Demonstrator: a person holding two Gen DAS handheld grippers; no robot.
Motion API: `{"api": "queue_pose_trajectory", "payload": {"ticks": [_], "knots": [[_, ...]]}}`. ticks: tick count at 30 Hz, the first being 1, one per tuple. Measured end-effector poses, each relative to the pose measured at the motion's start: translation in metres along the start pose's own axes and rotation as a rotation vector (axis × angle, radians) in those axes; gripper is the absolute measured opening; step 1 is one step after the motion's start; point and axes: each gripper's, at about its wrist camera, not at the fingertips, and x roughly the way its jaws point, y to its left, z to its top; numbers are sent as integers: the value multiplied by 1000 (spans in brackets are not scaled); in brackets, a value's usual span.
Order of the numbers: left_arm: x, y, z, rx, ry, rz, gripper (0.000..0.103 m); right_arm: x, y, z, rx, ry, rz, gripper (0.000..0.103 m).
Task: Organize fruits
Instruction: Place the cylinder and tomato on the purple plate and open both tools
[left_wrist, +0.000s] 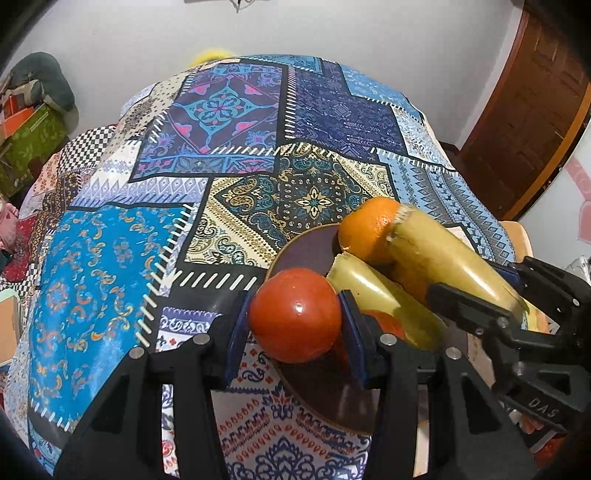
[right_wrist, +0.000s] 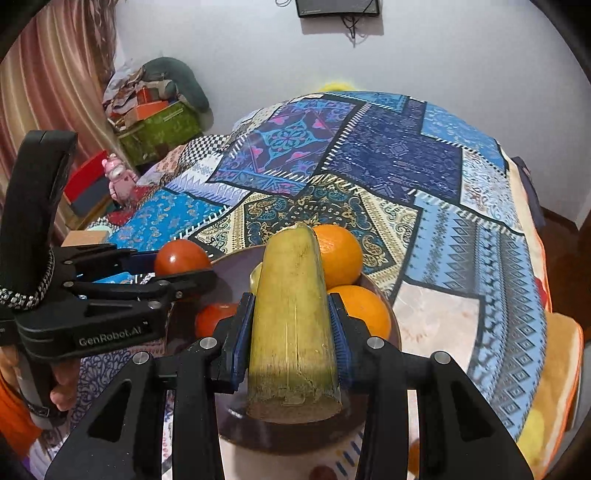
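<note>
Patchwork-patterned cloth (left_wrist: 236, 155) in blues, creams and purples, spread over the worktop. Round dark brown bowl (left_wrist: 306, 243) near its front edge, holding two round oranges (right_wrist: 338, 254), a yellow-green banana piece (left_wrist: 365, 288) and a red tomato (right_wrist: 216, 319). Left gripper (left_wrist: 295, 314), black with blue pads, clamped on a glossy round red tomato (left_wrist: 295, 314) at the bowl's left rim. Right gripper (right_wrist: 293, 332), likewise black and blue, clamped on a thick yellow-green banana chunk (right_wrist: 293, 321) with a cut end, above the bowl.
</note>
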Motion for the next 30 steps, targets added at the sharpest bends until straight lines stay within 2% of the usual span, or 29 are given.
{"api": "queue_pose_trajectory", "payload": {"ticks": [6, 12, 20, 24, 30], "knots": [[12, -2, 1, -3, 23, -18, 47, 10, 1, 5, -22, 8, 27, 36], [16, -5, 1, 21, 24, 9, 47, 18, 5, 5, -58, 24, 39, 36], [15, -4, 2, 15, 23, -1, 47, 21, 6, 4, -63, 39, 41, 36], [4, -7, 2, 18, 2, -15, 48, 10, 8, 8, -79, 14, 17, 36], [-33, -20, 0, 49, -54, -16, 49, -17, 6, 7, -79, -21, -18, 36]]}}
